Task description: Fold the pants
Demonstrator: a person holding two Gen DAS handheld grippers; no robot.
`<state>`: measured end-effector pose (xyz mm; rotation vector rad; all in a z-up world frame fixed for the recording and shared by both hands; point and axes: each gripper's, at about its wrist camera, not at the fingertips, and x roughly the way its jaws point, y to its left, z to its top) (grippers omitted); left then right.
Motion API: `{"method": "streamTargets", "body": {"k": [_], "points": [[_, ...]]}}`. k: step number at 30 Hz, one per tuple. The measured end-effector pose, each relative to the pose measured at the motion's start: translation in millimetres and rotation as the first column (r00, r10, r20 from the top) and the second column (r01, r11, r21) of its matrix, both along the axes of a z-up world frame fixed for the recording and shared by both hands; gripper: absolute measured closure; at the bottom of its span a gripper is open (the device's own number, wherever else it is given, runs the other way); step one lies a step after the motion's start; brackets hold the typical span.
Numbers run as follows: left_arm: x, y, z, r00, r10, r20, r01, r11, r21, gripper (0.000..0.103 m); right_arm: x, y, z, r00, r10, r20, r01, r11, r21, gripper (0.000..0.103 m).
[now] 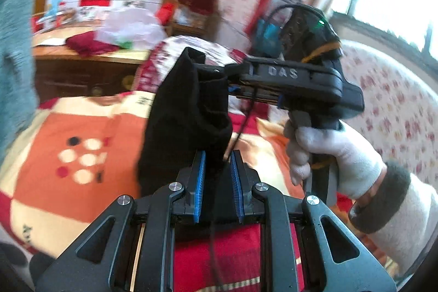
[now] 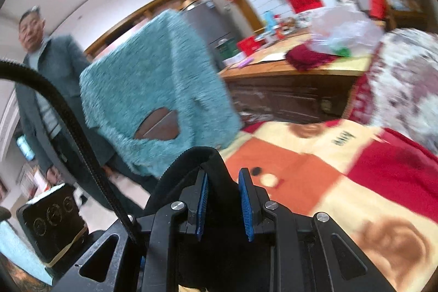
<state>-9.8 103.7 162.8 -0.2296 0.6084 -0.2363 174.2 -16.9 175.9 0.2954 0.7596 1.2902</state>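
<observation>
The black pants hang in the air above a bed. My left gripper is shut on their lower edge, between its blue pads. My right gripper, seen side-on in the left wrist view and held by a white-gloved hand, grips the pants' upper edge. In the right wrist view my right gripper is shut on a black fabric fold that fills the space between its jaws.
An orange, red and cream blanket covers the bed. A fluffy teal garment hangs at the left. A wooden dresser with clutter stands behind. A man stands at the far left. A floral curtain is at the right.
</observation>
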Motion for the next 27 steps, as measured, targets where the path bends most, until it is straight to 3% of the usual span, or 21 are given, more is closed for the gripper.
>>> {"method": "streamTargets", "body": {"k": [3,7,10,14,18,21,23,27], "points": [[15.8,-35.5,-17.8,0.997,-0.075,-0.036,0.076,0.996,0.038,0.086,9.3,-40.8,-21.8,0.995,-0.080,-0.062,0.080,0.997,0.007,0.082],[32.6,-68.0,-49.4,0.982,-0.145,-0.120,0.150,0.988,0.037,0.086,17.1,-86.6,-69.6,0.972,-0.172,-0.158,0.166,0.985,-0.055,0.082],[35.1,-68.6,-66.2,0.966,-0.176,-0.189,0.175,0.984,-0.021,0.086,16.4,-115.6,-110.7,0.945,-0.233,-0.227,0.209,0.970,-0.127,0.082],[26.4,-49.6,-61.7,0.967,-0.163,-0.197,0.161,0.987,-0.025,0.086,10.9,-133.5,-151.5,0.913,-0.295,-0.283,0.237,0.946,-0.222,0.082],[15.7,-18.2,-51.8,0.975,-0.109,-0.192,0.106,0.994,-0.026,0.086,5.6,-154.2,-158.9,0.867,-0.383,-0.318,0.321,0.918,-0.232,0.077],[18.5,4.0,-48.3,0.981,-0.050,-0.185,0.048,0.999,-0.020,0.086,-1.0,-172.3,-150.8,0.832,-0.421,-0.362,0.380,0.907,-0.181,0.059],[24.1,14.1,-50.6,0.981,-0.022,-0.194,0.018,1.000,-0.023,0.086,-11.3,-180.6,-142.5,0.825,-0.414,-0.383,0.400,0.909,-0.120,0.051],[41.6,17.7,-54.3,0.979,-0.026,-0.202,0.022,0.999,-0.025,0.081,-27.2,-172.4,-138.7,0.832,-0.377,-0.406,0.370,0.924,-0.100,0.047]]}}
